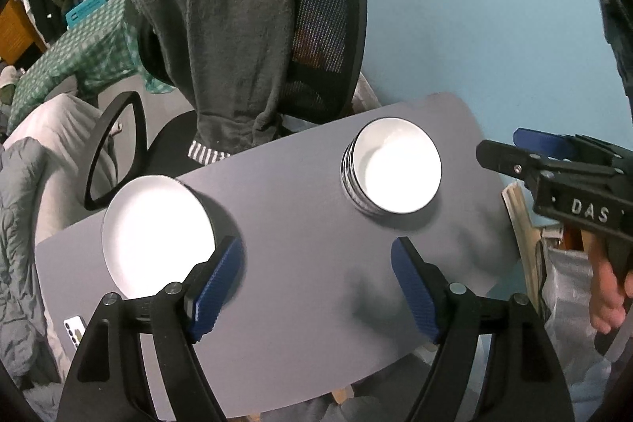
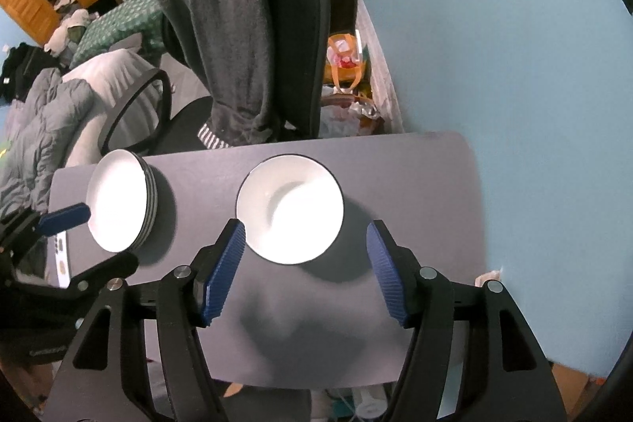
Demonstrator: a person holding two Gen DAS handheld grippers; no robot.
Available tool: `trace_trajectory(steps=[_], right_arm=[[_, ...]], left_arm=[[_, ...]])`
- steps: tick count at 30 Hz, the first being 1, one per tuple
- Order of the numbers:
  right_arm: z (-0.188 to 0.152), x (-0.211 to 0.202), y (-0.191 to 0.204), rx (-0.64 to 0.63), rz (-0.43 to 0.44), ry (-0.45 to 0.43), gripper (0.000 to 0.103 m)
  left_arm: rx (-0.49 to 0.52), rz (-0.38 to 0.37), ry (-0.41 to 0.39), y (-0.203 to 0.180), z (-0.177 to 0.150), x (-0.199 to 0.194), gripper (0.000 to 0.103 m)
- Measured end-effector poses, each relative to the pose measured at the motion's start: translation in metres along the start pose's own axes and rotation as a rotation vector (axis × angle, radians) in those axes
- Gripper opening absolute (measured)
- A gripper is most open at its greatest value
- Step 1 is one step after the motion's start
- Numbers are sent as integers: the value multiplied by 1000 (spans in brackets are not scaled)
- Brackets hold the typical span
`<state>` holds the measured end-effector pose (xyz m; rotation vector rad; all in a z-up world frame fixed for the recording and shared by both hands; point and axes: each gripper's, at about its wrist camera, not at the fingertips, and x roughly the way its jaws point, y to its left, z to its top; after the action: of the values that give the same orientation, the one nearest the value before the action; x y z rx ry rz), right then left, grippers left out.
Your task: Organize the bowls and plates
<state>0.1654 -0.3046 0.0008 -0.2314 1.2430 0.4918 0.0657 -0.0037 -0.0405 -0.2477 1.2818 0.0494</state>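
A stack of white plates with dark rims [image 1: 156,236] sits at the left of the grey table [image 1: 308,224]; it also shows in the right wrist view [image 2: 118,202]. A stack of white bowls with striped sides [image 1: 393,171] stands at the table's far right; it also shows in the right wrist view [image 2: 290,208]. My left gripper [image 1: 316,287] is open and empty above the table, its left finger beside the plates. My right gripper [image 2: 304,263] is open and empty, hovering just in front of the bowls. It shows at the right edge of the left wrist view [image 1: 554,169].
An office chair draped with a dark grey towel [image 1: 241,38] stands behind the table. A blue wall [image 1: 474,6] lies to the right. A phone [image 1: 75,329] lies at the table's left edge. Bedding [image 1: 23,224] and clutter lie to the left.
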Motion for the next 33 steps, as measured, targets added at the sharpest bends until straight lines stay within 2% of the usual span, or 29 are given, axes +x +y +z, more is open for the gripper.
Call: trace_trajectory(steps=[6,14,18,22,25,33], right_arm=[[-9,6,4,34,-2,20,64],[-12,23,-10,37,4,78,64],[-4,37,-23,37,36,106,64],[9,58,-35,-12,37,140,64],[20,75,-44,-44,52,163,64],[31,126,-49,-144,105,257,64]], left_arm=[[-4,-9,15,12,-8,-6,80],[-55,-55,23,18,6,6,80],[-80,-58,41,11,19,24,80],[-134,-78,75,5,32,51,80],[-166,-67,96,-2,40,72,80],[-275,-81,168,-6,47,128,80]])
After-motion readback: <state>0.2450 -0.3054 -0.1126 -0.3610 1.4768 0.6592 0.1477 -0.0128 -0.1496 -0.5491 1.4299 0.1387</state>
